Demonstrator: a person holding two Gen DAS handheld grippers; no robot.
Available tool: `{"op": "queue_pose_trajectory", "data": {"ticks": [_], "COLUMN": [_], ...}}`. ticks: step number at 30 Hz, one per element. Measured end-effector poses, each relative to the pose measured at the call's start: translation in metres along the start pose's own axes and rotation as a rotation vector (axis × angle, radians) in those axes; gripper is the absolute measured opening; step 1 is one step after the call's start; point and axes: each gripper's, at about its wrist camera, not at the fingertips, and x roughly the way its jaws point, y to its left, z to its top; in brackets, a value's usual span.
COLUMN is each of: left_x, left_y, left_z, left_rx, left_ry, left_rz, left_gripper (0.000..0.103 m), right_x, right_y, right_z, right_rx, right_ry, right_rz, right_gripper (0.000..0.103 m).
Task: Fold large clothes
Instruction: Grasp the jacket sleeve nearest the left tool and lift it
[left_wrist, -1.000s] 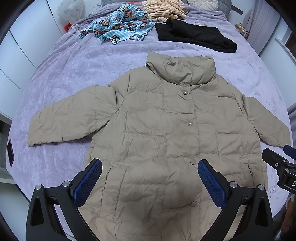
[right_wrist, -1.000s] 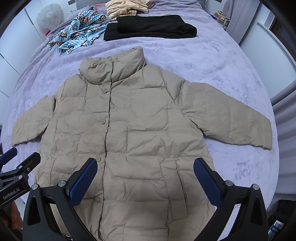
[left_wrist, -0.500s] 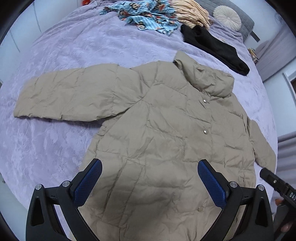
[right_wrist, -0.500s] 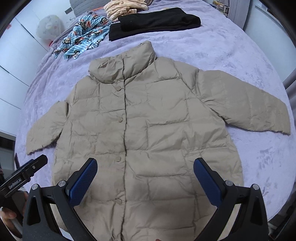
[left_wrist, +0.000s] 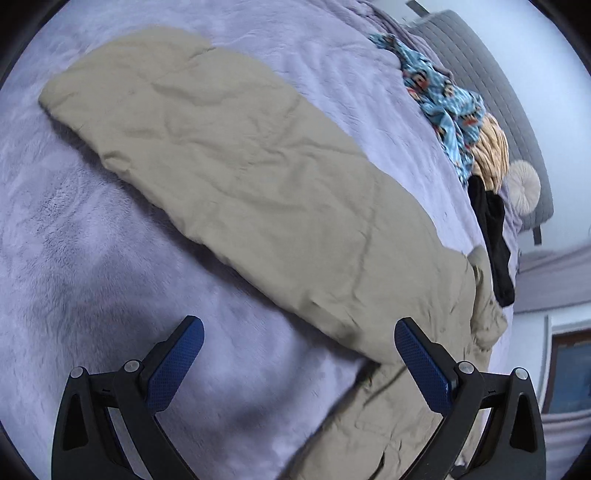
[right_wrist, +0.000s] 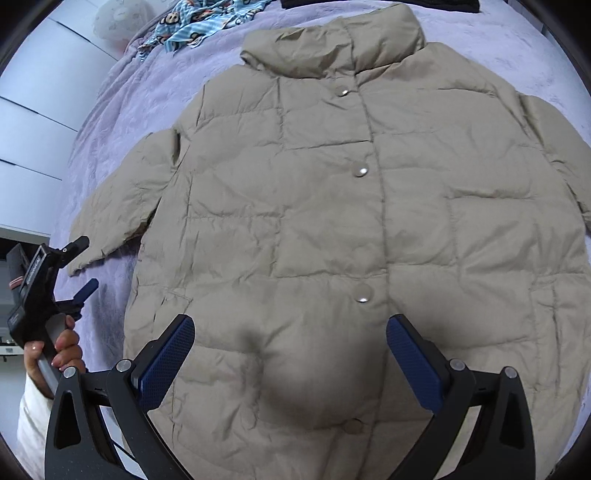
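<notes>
Beige puffer jacket (right_wrist: 332, 206) flat on bed, front up, snapped shut; silver snaps down placket, stand collar toward head of bed, quilted shell wrinkled. Sleeve (left_wrist: 229, 177) stretched out toward bed's side edge over lilac plush blanket (left_wrist: 92, 295). Right tool (right_wrist: 290, 363) spread wide above jacket's lower front, gripping nothing. Left tool (left_wrist: 299, 363) spread wide near sleeve's underarm, empty. Blue cartoon-print garment (left_wrist: 443, 99), striped top (left_wrist: 489, 155), black garment (left_wrist: 493, 236) near head of bed.

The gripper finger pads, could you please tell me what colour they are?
Blue textured finger pads on black frames, clearest in the right wrist view.
</notes>
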Motion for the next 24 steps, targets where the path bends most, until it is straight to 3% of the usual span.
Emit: {"op": "queue_pose_trajectory", "data": {"ticks": [4, 9, 10, 11, 12, 13, 15, 17, 18, 20, 21, 24], "left_x": [0.016, 0.031, 0.033, 0.038, 0.041, 0.043, 0.035, 0.019, 0.011, -0.008, -0.015, -0.042], "left_y": [0.024, 0.011, 0.009, 0.007, 0.008, 0.008, 0.003, -0.016, -0.023, -0.040, -0.049, -0.075], "left_z": [0.037, 0.088, 0.096, 0.104, 0.110, 0.115, 0.115, 0.111, 0.105, 0.098, 0.096, 0.085], "left_rx": [-0.061, -0.026, -0.023, -0.012, 0.002, 0.009, 0.025, 0.120, 0.161, 0.247, 0.281, 0.385], "left_ry": [-0.032, -0.119, -0.133, -0.130, -0.119, -0.108, -0.131, -0.185, -0.204, -0.246, -0.262, -0.309], "left_rz": [-0.062, -0.001, 0.023, 0.052, 0.058, 0.030, 0.041, 0.096, 0.111, 0.133, 0.136, 0.119], "left_gripper": [0.103, 0.101, 0.086, 0.054, 0.035, 0.008, 0.008, 0.008, 0.008, 0.008, 0.008, 0.008], "right_x": [0.022, 0.030, 0.031, 0.031, 0.032, 0.032, 0.034, 0.038, 0.041, 0.052, 0.063, 0.089], "right_y": [0.018, 0.038, 0.042, 0.047, 0.052, 0.056, 0.067, 0.077, 0.083, 0.093, 0.099, 0.115], "right_z": [0.005, 0.016, 0.019, 0.023, 0.028, 0.033, 0.046, 0.058, 0.066, 0.078, 0.086, 0.099], "right_rx": [-0.018, -0.035, -0.040, -0.045, -0.051, -0.057, -0.073, -0.081, -0.079, -0.068, -0.059, -0.038], "right_ry": [-0.019, -0.067, -0.075, -0.085, -0.094, -0.102, -0.122, -0.144, -0.157, -0.163, -0.136, -0.122], "right_rz": [0.050, 0.096, 0.104, 0.114, 0.124, 0.133, 0.142, 0.145, 0.156, 0.192, 0.231, 0.313], "right_gripper": [0.103, 0.103, 0.103, 0.103, 0.103, 0.103, 0.103, 0.103, 0.098, 0.050, 0.020, 0.015]}}
